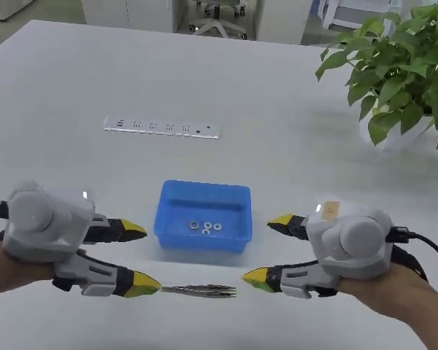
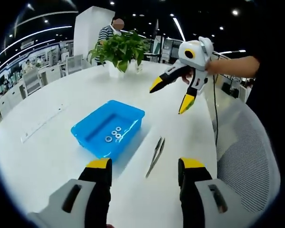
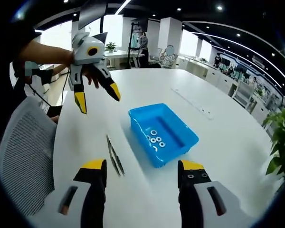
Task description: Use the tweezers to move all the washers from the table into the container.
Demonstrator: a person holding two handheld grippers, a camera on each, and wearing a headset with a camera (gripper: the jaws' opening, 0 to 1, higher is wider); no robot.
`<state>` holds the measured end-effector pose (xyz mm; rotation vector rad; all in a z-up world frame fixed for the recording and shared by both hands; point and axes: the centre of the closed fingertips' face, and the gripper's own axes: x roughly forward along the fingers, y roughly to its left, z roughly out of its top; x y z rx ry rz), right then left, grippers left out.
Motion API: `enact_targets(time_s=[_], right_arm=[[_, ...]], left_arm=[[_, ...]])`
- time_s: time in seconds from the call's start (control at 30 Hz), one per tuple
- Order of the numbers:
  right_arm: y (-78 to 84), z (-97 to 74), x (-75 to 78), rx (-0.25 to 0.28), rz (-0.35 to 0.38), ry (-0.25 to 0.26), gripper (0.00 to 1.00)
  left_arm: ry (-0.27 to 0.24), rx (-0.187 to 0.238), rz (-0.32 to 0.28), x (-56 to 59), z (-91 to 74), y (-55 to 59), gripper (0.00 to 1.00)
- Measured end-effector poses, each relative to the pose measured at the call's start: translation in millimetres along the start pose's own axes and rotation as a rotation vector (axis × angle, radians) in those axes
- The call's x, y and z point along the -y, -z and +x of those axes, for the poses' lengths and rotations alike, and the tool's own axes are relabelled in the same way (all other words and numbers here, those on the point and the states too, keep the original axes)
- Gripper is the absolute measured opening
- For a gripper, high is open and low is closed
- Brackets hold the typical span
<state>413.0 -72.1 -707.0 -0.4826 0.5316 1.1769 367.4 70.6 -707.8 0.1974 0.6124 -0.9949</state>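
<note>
Left gripper [image 1: 142, 257] and right gripper [image 1: 265, 248] hang with jaws spread, empty. Tweezers [image 1: 201, 291] lie between them; washers [image 1: 206, 231] sit in the container [image 1: 201, 241].

washers [image 1: 206, 227] in blue container [image 1: 168, 219], tweezers [image 1: 201, 291] flat beside it

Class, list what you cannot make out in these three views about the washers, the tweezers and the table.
1. Washers: too small in every view for a sure count in the container.
2. Tweezers: too thin and blurred in the head view to tell the tips apart.
3. Table: near strip cut off by the head view's bottom edge, partly behind the left gripper and right gripper.
</note>
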Motion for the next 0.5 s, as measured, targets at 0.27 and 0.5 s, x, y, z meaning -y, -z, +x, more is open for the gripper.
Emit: enact_targets(time_s=[0.27, 0.5], right_arm=[[-0.7, -24.5, 2.6, 0.078, 0.079, 0.067, 0.8], [0.4, -35.6, 1.1, 0.123, 0.13, 0.104, 0.95]], left_arm=[[-0.089, 0.067, -0.043, 2.8, -15.6, -5.3, 0.8], [-0.129, 0.112, -0.068, 13.6, -23.6, -14.1, 0.91]])
